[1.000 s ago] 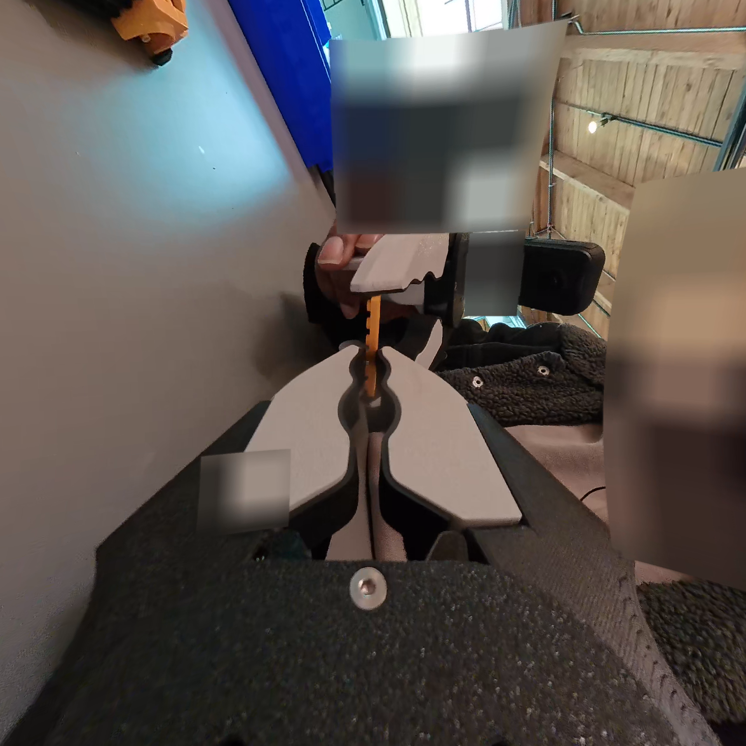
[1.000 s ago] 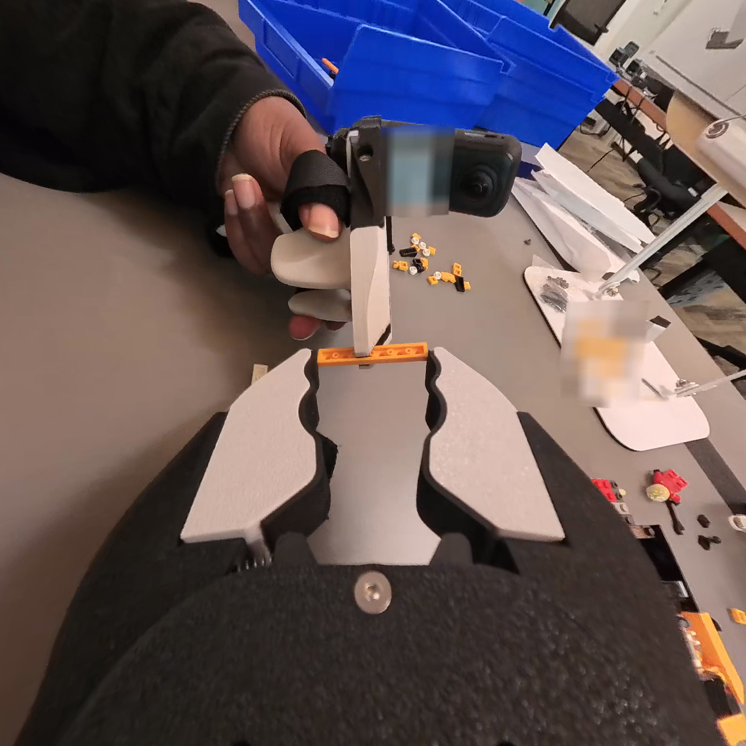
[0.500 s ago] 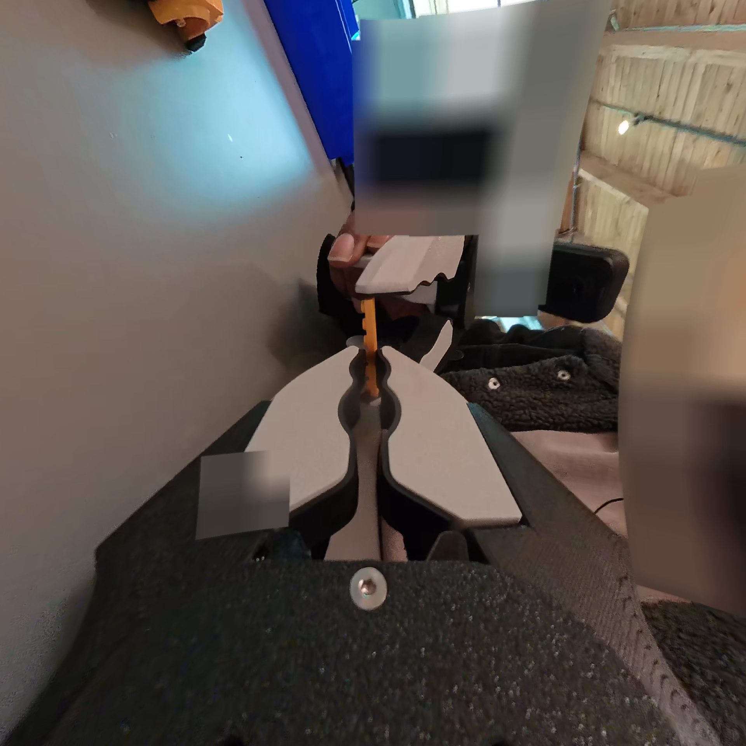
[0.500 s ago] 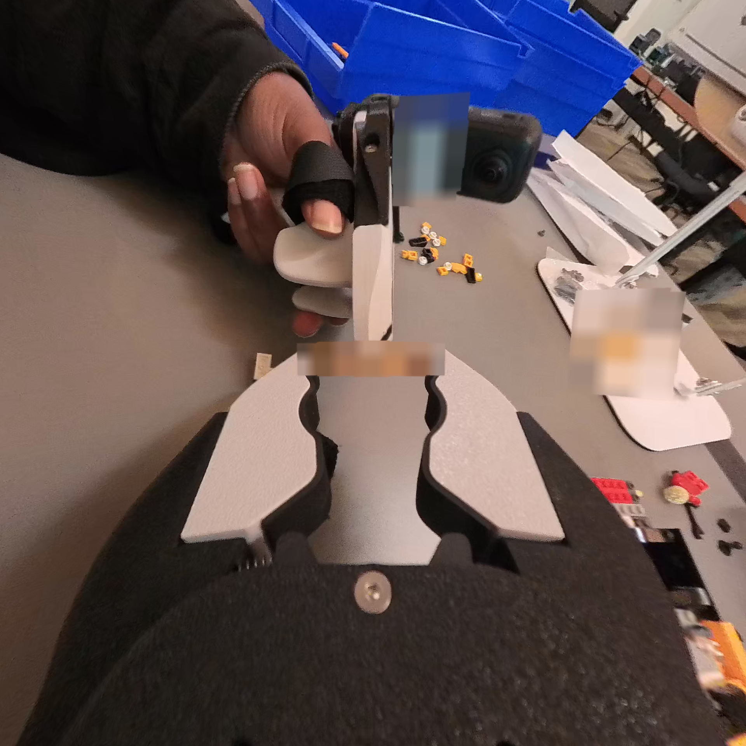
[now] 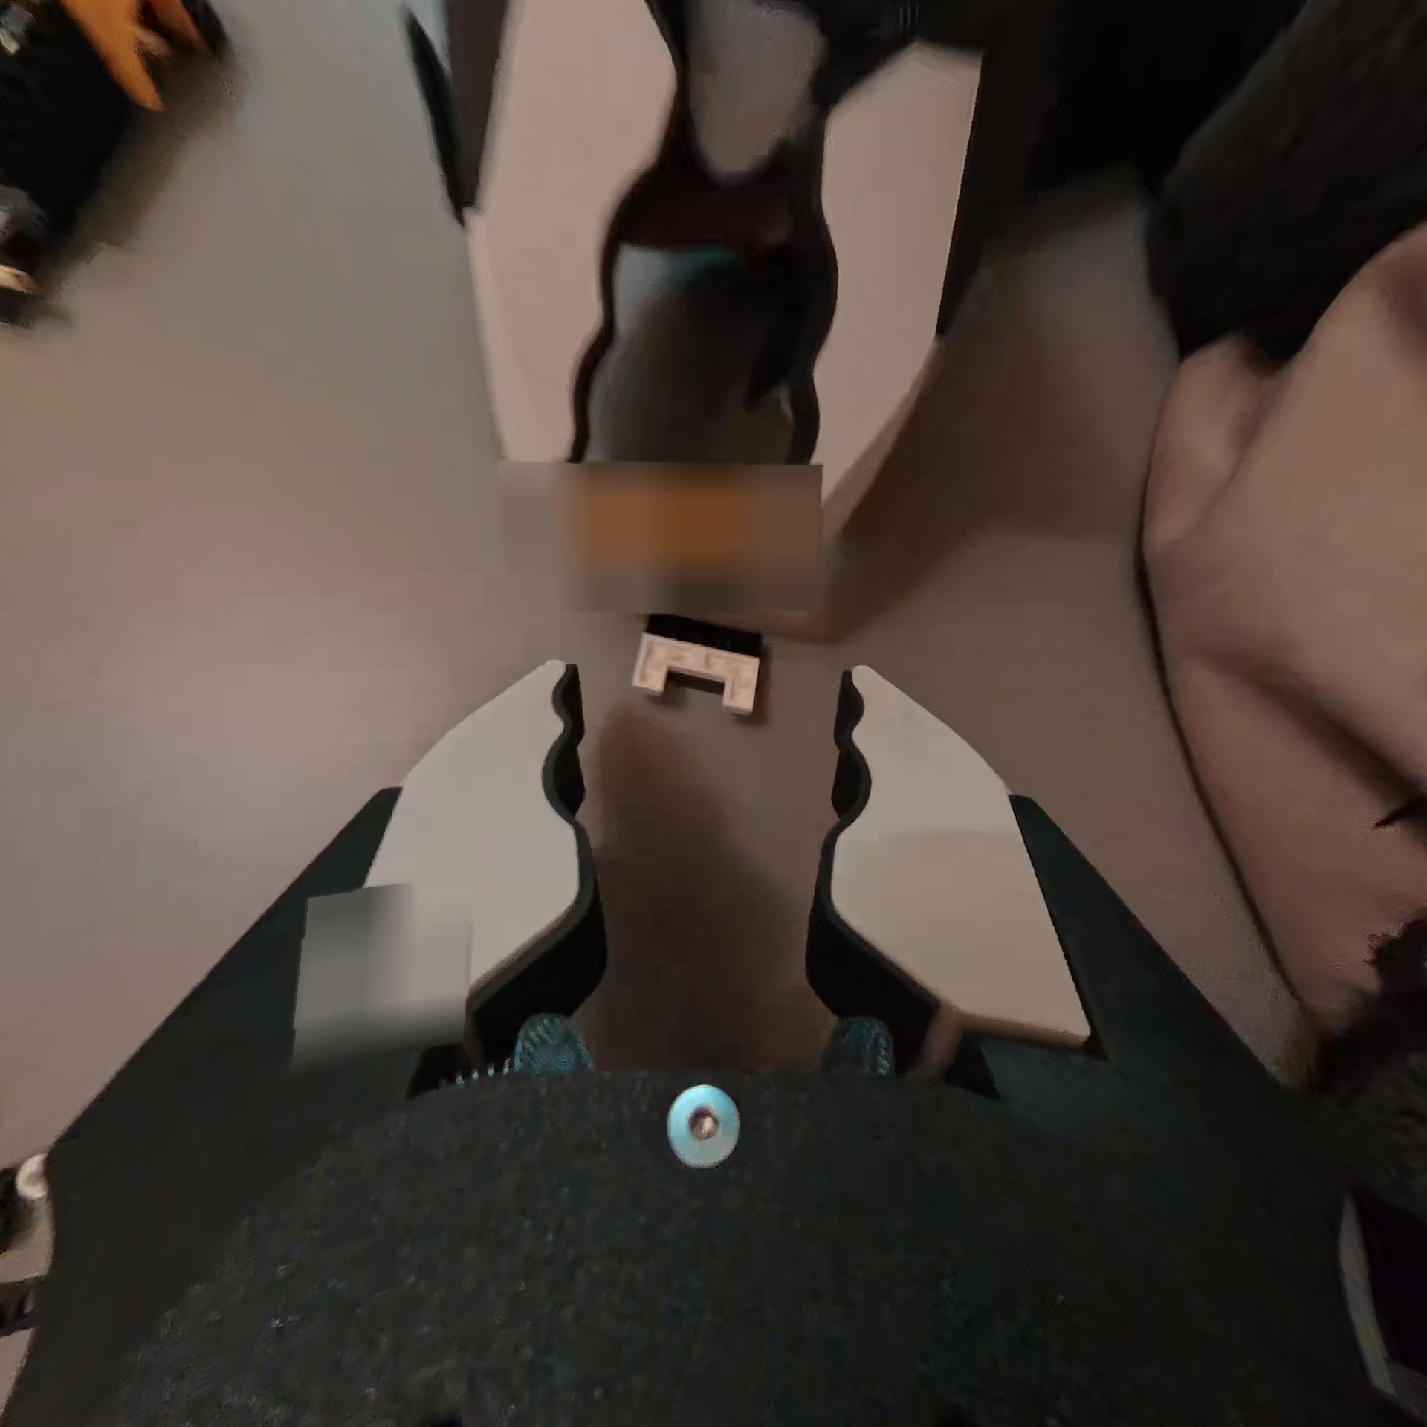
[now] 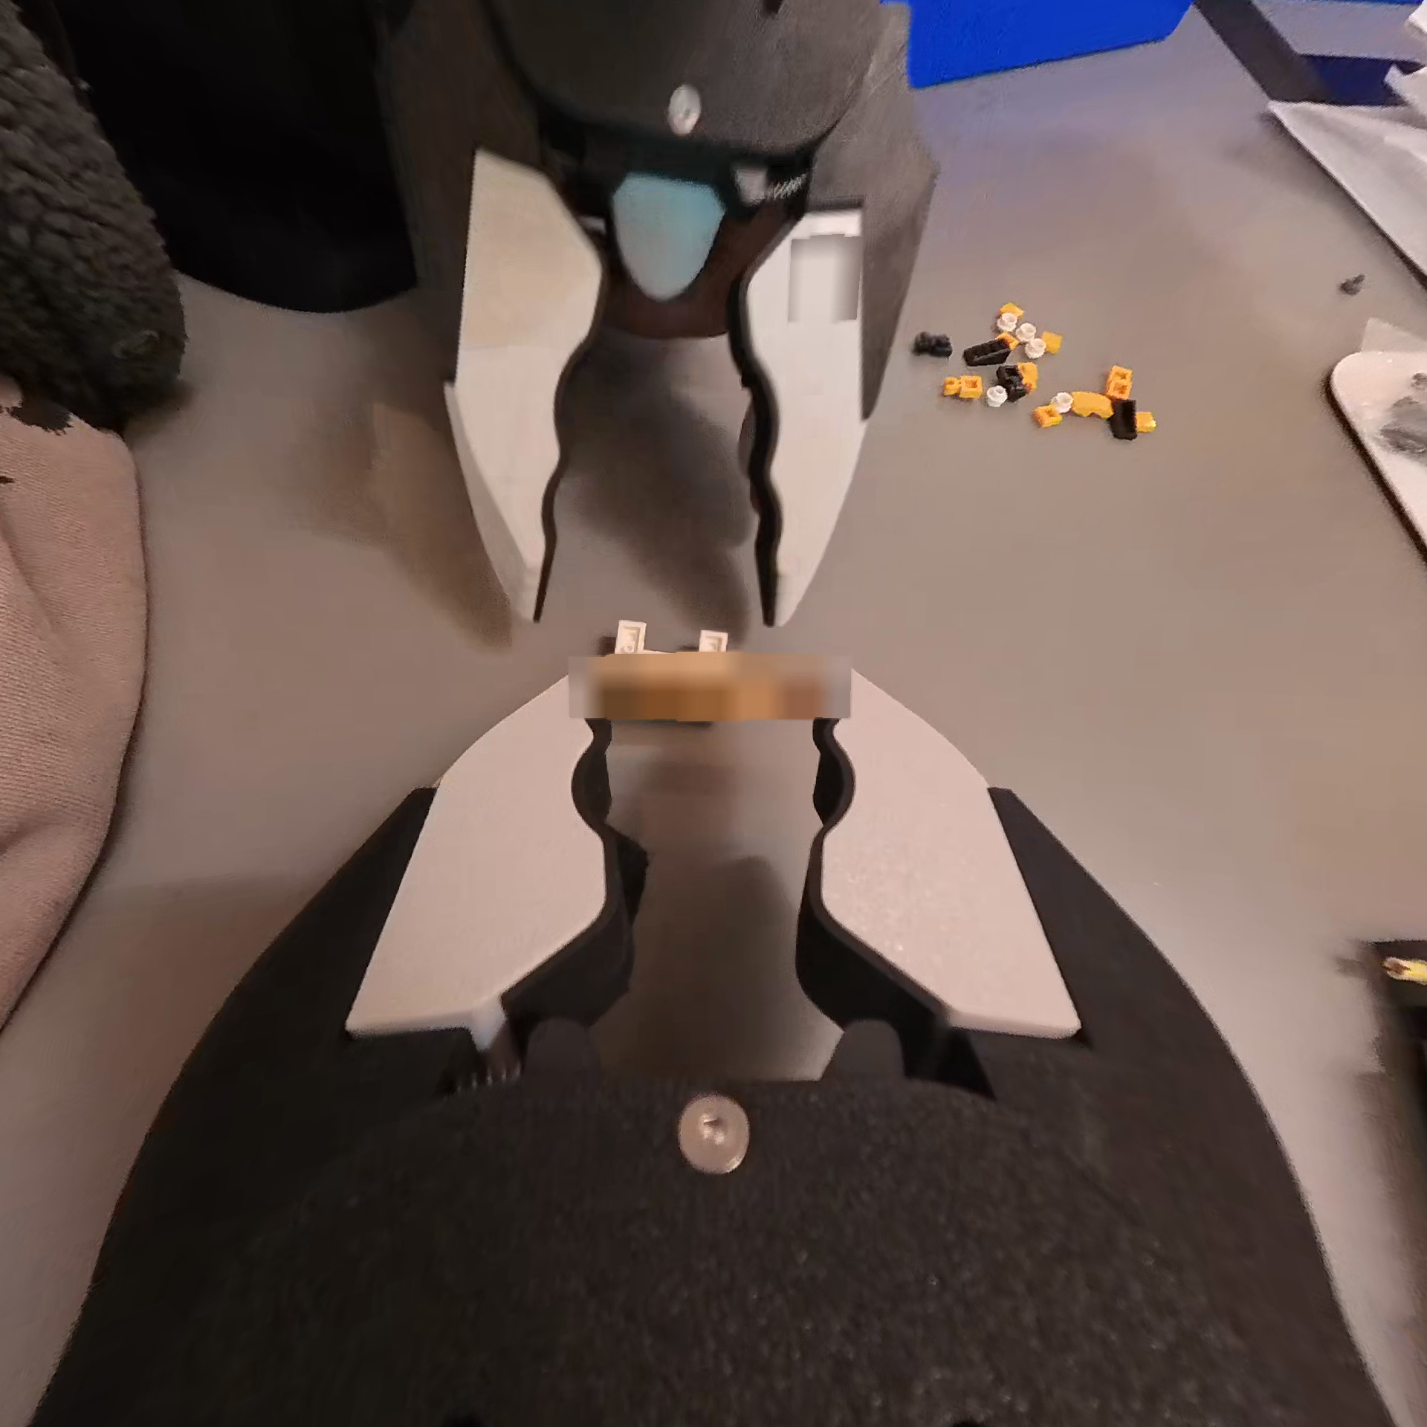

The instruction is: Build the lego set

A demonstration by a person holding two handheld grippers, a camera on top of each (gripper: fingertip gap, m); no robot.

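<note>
Both grippers face each other low over the grey table [image 6: 1081, 618], tips nearly meeting. The left gripper [image 5: 706, 672] has its fingers spread wide — nothing between them. Just beyond its tips sits a small white bracket-shaped lego piece [image 5: 701, 670], with a black piece right behind it, both on the table.

From the right wrist view, the right gripper [image 6: 709, 706] has its fingers apart too, and across its tips lies a mosaic patch with an orange tone under it; I cannot tell whether the fingers are clamped on anything there. The 2 white prongs of the bracket piece [image 6: 670, 639] peek out just past that patch, between the 2 grippers. The left gripper [image 6: 655, 618] hangs opposite, tips pointing down at the bracket, fingers clearly parted.

Off to the right, well apart, there's a loose scatter of orange, black and white lego bits [image 6: 1038, 374]. A blue bin [image 6: 1027, 38] sits at the far edge, and a fuzzy dark sleeve [image 6: 69, 232] shows on the left.
</note>
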